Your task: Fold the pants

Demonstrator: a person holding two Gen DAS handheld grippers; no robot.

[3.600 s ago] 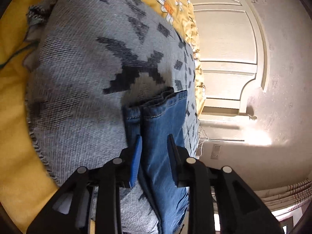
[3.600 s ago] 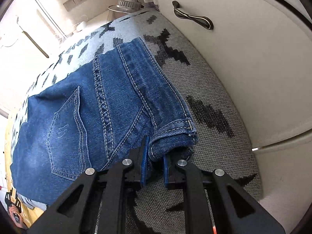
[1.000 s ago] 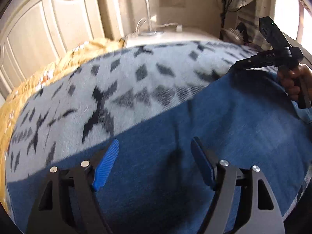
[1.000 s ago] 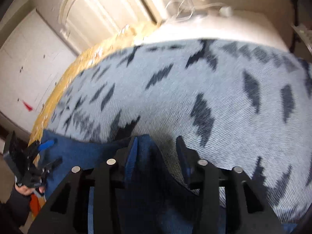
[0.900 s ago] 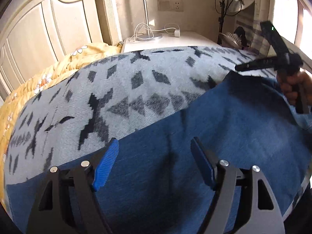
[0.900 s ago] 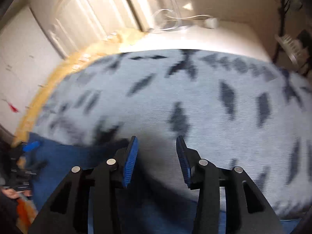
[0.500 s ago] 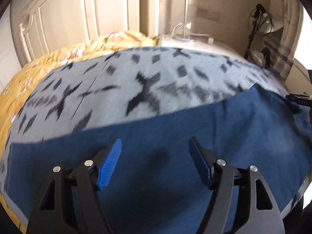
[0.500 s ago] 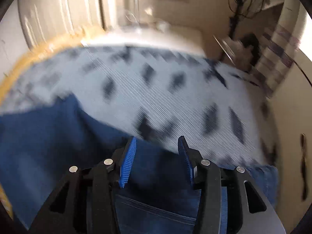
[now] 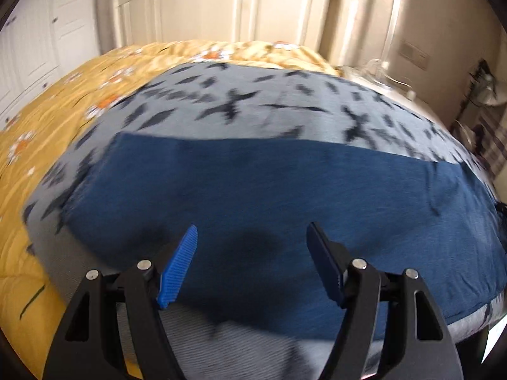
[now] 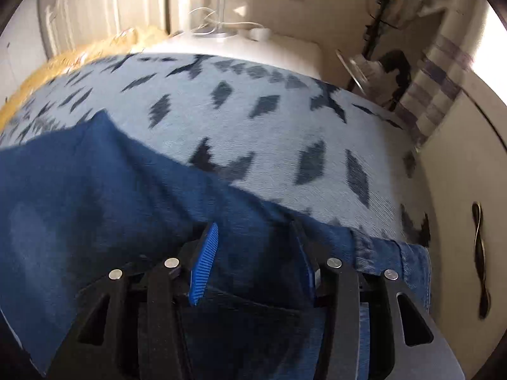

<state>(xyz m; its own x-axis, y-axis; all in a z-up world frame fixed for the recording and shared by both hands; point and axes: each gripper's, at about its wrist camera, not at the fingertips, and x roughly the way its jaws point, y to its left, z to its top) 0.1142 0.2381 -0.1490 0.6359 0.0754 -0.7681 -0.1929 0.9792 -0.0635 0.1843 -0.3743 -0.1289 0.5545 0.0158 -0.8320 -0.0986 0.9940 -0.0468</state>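
Blue denim pants (image 9: 269, 190) lie flat across a grey blanket (image 9: 253, 107) with dark patterns, folded lengthwise, stretching left to right. My left gripper (image 9: 252, 237) hovers open over the near middle of the pants, its blue pads wide apart with nothing between them. In the right wrist view the pants (image 10: 95, 196) fill the lower left, with the waistband end (image 10: 393, 253) at the right. My right gripper (image 10: 256, 240) stands open just above the denim near the waistband, holding nothing.
A yellow flowered quilt (image 9: 47, 120) lies under the blanket at the left. A cream headboard (image 9: 221, 6) stands behind. A white bedside table (image 10: 253, 44) with cables is at the far end. A cream cabinet door with a handle (image 10: 478, 253) stands close at the right.
Both grippers have let go of the pants and opened since 3.6 s ago. Over the last second both have swung round; the left view now takes in the whole length of the pants.
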